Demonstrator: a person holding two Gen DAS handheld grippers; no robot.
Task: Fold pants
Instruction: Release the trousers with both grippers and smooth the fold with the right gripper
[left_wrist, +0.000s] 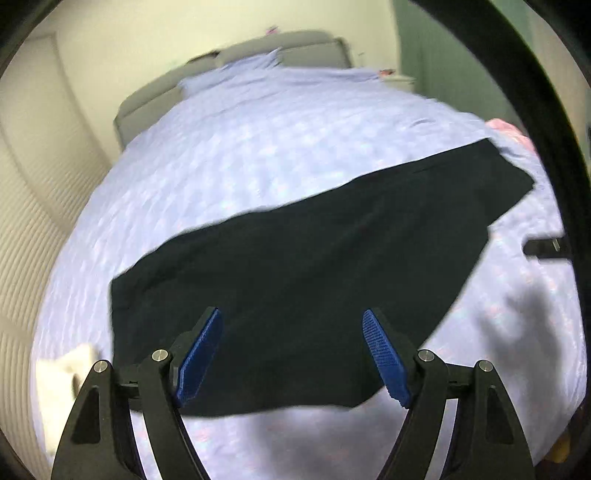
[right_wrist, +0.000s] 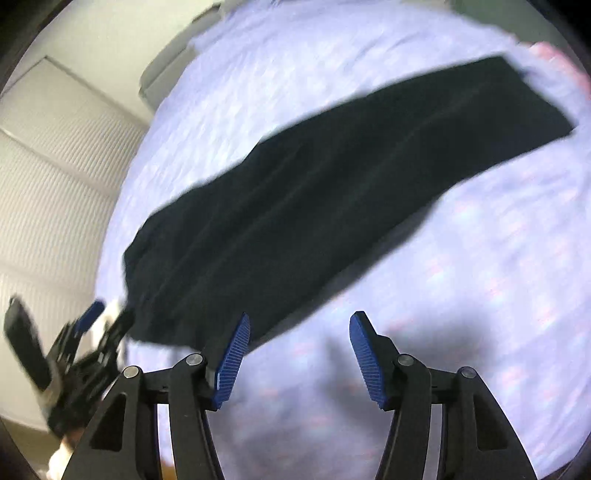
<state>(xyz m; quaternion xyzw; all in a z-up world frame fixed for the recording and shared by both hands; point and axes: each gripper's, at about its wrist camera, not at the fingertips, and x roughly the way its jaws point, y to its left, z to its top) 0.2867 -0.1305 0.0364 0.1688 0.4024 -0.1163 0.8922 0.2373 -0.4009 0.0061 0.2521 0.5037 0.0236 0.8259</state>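
Note:
Black pants (left_wrist: 306, 266) lie flat on a bed with a pale lavender cover (left_wrist: 258, 147), folded lengthwise into one long band running from lower left to upper right. My left gripper (left_wrist: 291, 317) is open and empty, hovering over the wide near end of the pants. My right gripper (right_wrist: 299, 321) is open and empty, above the bedcover just right of the pants' (right_wrist: 332, 177) near edge. The left gripper also shows in the right wrist view (right_wrist: 92, 325), blurred, at the pants' lower left end.
A grey headboard (left_wrist: 280, 55) stands at the far end of the bed. White slatted closet doors (right_wrist: 55, 166) are to the left. A pink item (left_wrist: 513, 133) lies at the bed's right edge. A white object (left_wrist: 70, 365) sits at the left.

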